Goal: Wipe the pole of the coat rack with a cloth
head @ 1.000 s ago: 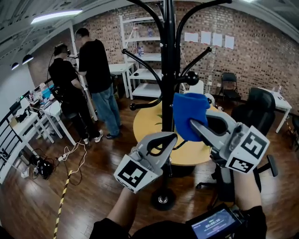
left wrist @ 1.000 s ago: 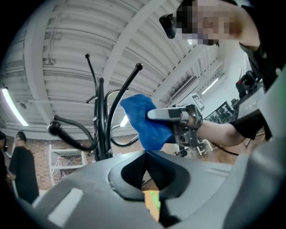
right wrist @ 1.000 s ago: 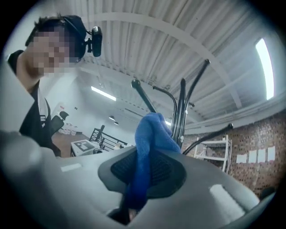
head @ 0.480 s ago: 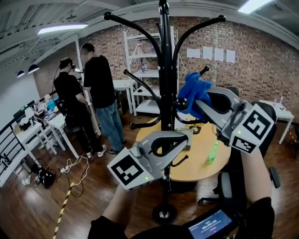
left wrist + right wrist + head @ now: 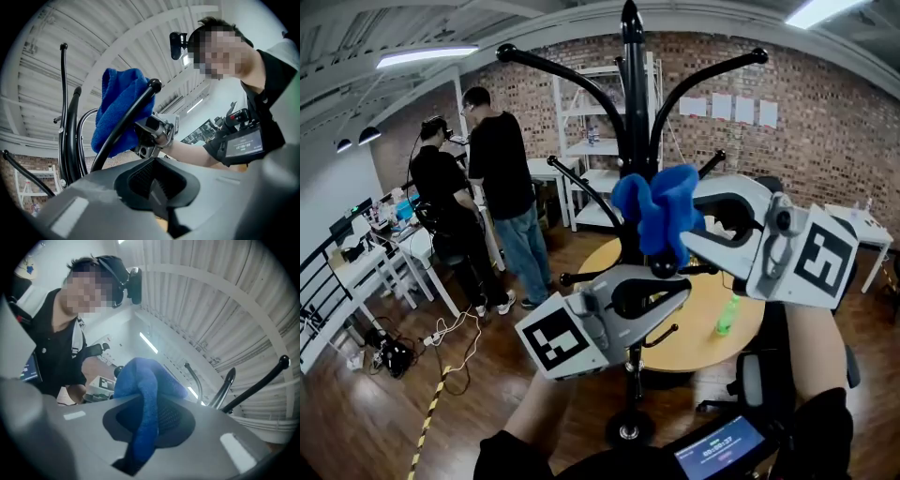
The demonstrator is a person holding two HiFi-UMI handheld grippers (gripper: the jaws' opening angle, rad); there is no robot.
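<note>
Now we are pressing the bunched blue cloth (image 5: 659, 208), clamped in our right gripper (image 5: 686, 236), against the black metal coat-rack pole (image 5: 634, 122) to wipe it, our left gripper (image 5: 680, 284) waiting below, jaws together, empty.

Mid-frame in the head view, the cloth (image 5: 661, 211) and left gripper (image 5: 679, 283) hide stretches of the pole (image 5: 636, 112). The screen (image 5: 719, 457) at the bottom edge is cut off.
</note>
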